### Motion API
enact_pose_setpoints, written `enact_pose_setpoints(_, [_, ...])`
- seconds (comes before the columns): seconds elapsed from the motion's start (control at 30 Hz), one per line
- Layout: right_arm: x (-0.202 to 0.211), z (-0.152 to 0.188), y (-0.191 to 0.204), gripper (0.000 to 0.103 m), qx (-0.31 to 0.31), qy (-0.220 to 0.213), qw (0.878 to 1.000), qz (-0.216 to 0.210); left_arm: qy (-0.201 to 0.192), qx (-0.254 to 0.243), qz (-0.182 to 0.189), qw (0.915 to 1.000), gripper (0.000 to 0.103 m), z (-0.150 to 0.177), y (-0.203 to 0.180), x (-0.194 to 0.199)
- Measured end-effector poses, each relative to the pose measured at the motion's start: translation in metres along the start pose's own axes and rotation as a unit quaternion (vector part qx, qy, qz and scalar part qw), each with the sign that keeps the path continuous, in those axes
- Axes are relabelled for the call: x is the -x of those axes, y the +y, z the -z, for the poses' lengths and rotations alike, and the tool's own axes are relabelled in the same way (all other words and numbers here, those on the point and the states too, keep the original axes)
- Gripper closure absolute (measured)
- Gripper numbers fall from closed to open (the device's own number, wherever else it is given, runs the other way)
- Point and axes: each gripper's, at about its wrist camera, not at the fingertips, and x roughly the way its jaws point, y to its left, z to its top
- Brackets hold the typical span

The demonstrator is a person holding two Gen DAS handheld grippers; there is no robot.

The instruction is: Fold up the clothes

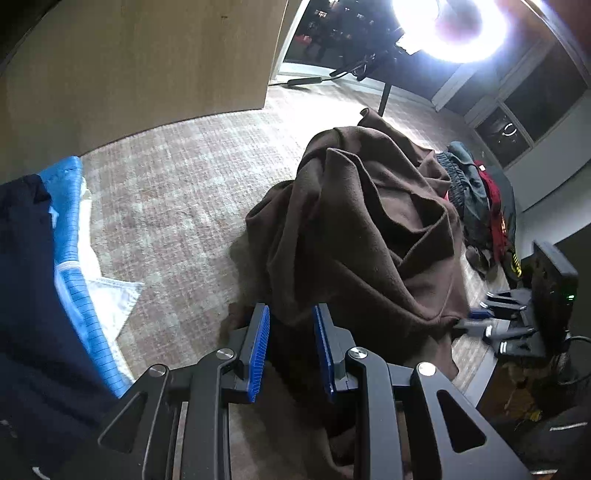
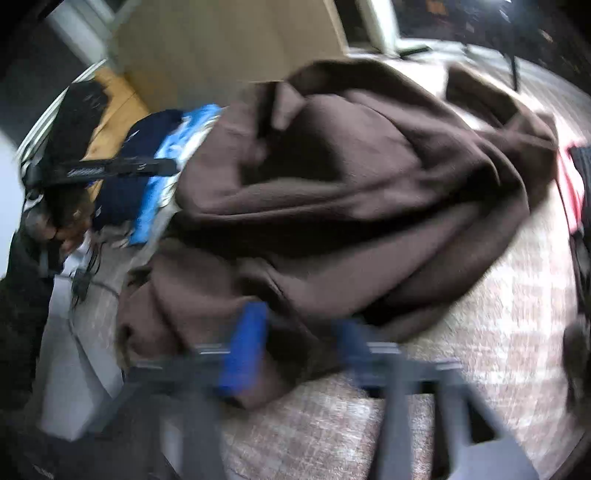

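Observation:
A crumpled brown garment (image 1: pixel 369 236) lies heaped on the patterned carpet. It also fills the right wrist view (image 2: pixel 351 192), which is motion-blurred. My left gripper (image 1: pixel 291 321) is open with its blue pads either side of the garment's near edge, not closed on it. My right gripper (image 2: pixel 299 332) is open over the garment's near edge, with cloth between its blue pads. The right gripper also shows at the right edge of the left wrist view (image 1: pixel 495 317).
A stack of navy, blue and white clothes (image 1: pixel 55 258) lies at the left, and shows in the right wrist view (image 2: pixel 162 166). A pile of dark and red clothes (image 1: pixel 480 195) lies behind the brown garment. A wooden cabinet (image 1: pixel 147 66) and a bright lamp (image 1: pixel 450 26) stand at the back.

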Motion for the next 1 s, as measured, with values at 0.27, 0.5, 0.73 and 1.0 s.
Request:
enact_pose_setpoints(0.27, [0.111,-0.001,0.006,0.097,0.019,-0.062,0.998,0.014,-0.026,-0.004,-0.005,0.9996,0.079,0.005,0.005,0.024])
enact_pose_setpoints(0.5, [0.205,0.042,-0.048,0.095,-0.049,-0.081,0.976,0.198,-0.023,-0.049,0.024,0.9983,0.077,0.01,-0.037,0.025])
enact_pose_setpoints(0.73, [0.185,0.1,-0.123,0.074,-0.191,-0.019,0.959,0.21,0.02,-0.149,0.049,0.9874,0.065,-0.02,-0.121,-0.019])
enact_pose_setpoints(1.0, [0.145,0.123,-0.133,0.046,-0.164,0.008,0.975,0.152,0.03,-0.221,0.049,0.9735,0.04,-0.099,-0.212,-0.073])
